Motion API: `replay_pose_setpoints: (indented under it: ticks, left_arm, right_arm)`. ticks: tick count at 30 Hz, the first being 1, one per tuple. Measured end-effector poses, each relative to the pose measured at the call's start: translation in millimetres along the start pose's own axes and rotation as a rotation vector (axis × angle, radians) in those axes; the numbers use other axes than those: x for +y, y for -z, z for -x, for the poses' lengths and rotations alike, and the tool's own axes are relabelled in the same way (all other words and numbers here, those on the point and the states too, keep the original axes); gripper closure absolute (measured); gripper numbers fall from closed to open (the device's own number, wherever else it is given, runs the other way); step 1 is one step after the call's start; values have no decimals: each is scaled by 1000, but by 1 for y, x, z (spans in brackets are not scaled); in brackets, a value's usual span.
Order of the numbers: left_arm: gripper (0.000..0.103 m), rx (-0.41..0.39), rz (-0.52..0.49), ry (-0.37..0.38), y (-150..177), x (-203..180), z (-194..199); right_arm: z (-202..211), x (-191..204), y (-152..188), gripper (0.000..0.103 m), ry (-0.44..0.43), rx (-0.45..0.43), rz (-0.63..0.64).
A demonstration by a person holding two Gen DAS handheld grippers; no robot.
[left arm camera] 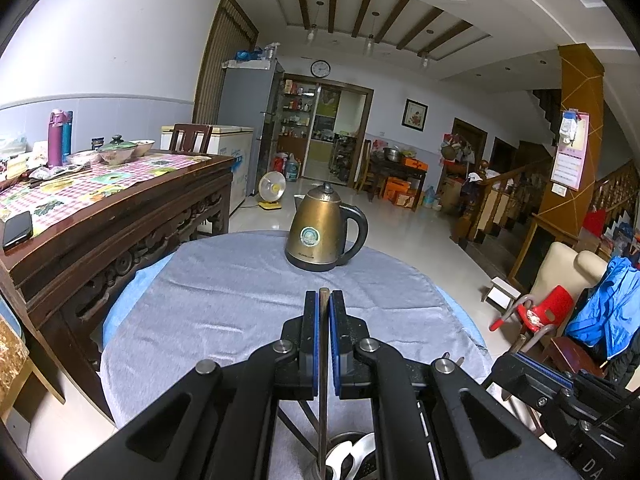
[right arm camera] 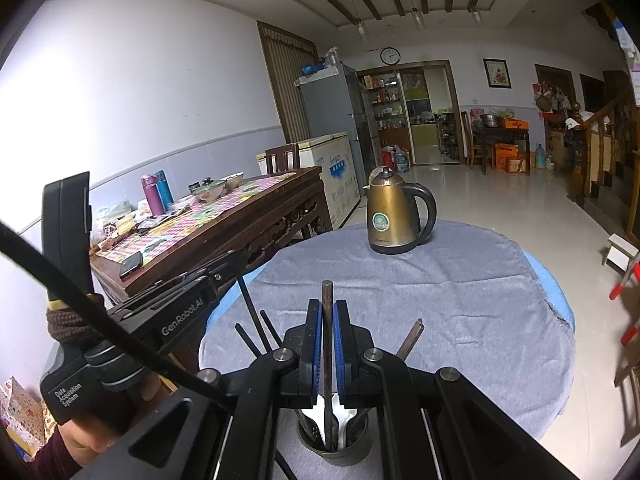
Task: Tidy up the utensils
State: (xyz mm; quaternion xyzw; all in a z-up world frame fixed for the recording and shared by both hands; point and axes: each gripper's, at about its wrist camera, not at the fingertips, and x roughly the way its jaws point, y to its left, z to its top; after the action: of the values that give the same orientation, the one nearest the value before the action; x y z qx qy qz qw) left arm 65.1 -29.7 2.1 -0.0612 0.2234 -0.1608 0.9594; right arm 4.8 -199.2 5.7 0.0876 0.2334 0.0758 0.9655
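Note:
In the left wrist view my left gripper [left arm camera: 324,300] is shut on a thin brown chopstick [left arm camera: 323,360] that hangs down into a metal utensil cup [left arm camera: 348,460] holding white spoons. In the right wrist view my right gripper [right arm camera: 328,308] is shut on another brown chopstick [right arm camera: 328,360] whose lower end stands in the dark utensil cup [right arm camera: 340,448] with white spoons. Several dark chopsticks [right arm camera: 252,320] and a brown utensil handle [right arm camera: 412,338] stick up beside it. The left gripper's body [right arm camera: 176,312] shows at the left there.
A bronze electric kettle [left arm camera: 324,232] stands at the far side of the round table under a grey cloth [left arm camera: 224,288]. A carved wooden table [left arm camera: 100,200] with bottles, bowls and a phone stands to the left. Chairs and a blue jacket [left arm camera: 608,308] are at the right.

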Motion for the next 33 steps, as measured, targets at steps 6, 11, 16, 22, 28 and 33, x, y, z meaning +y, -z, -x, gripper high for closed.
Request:
replay_pose_setpoints:
  ticks: [6,11,16,22,28,33]
  left_arm:
    - [98,11,5,-6,3,2,-2]
    - [98,16,11,-7,5,4,-3]
    - [98,23,14,-6,6,4,-4]
    - [98,26,19,-7,8,6,-5]
    - [98,32,23,-8,10,8,-6]
    - [98,44,26,-10,13,11,-9]
  right_arm:
    - [-4,2,2,97,-2,10,0]
    - [-8,3,4,97,-3,19,-1]
    - [-11,3,3,97,-4,27,-3]
    - [-15,6,6,97,-5,39,1]
    - [-18,9,7,97,-7,46,5]
    - [-20,10,9,97,-7,54,4]
